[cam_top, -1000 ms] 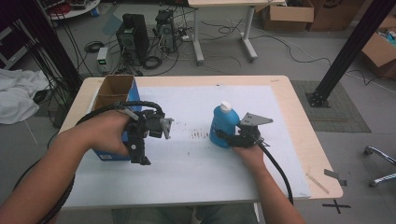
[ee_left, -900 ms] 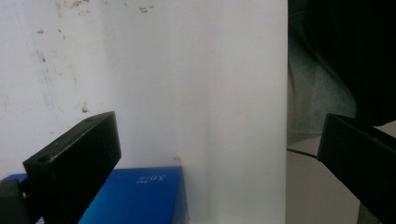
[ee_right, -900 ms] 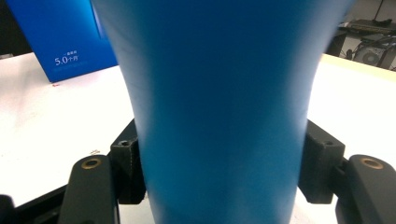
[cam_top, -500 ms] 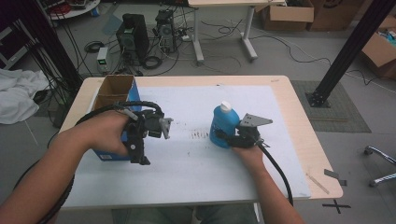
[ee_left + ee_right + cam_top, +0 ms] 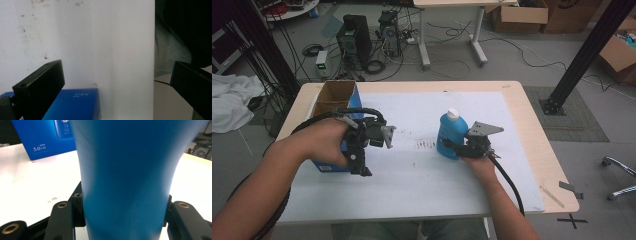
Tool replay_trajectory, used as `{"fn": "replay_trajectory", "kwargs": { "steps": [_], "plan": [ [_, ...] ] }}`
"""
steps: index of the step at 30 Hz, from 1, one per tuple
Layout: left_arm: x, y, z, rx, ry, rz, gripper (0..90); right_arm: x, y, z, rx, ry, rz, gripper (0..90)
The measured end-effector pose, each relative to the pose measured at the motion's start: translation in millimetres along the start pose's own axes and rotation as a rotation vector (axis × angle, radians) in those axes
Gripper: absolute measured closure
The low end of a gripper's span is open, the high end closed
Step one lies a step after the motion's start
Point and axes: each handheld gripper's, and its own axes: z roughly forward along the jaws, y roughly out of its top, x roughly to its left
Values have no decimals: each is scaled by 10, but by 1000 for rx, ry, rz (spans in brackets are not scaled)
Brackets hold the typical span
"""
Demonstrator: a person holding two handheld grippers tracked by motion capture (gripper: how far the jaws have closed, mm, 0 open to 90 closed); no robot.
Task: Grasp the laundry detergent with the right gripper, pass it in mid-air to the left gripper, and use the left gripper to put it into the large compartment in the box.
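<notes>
While right gripper (image 5: 452, 146) clamps smooth waisted blue plastic bottle (image 5: 451, 133), boxy blue carton (image 5: 331, 102)

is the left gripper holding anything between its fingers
No, in the left gripper view the left gripper has its fingers wide apart over the white mat, with only a corner of the blue box below.

1. In the right gripper view, the blue bottle (image 5: 127, 182) runs past the top and bottom edges, so its cap and base are cut off, and its surface is blurred.
2. The bottle hides the inner faces of the right gripper (image 5: 125, 220).
3. In the left gripper view, the blue box (image 5: 75, 105) is cut off at the bottom edge, and its small print is too blurred to read.
4. In the high view, the left hand (image 5: 324, 142) covers part of the box's front.
</notes>
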Motion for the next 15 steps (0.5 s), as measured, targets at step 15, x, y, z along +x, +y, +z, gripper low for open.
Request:
{"fn": "replay_trajectory", "kwargs": {
  "steps": [15],
  "plan": [
    [26,117,-57,12,5,18,0,43,375,-270,-11,83,-67,456]
  ]
}}
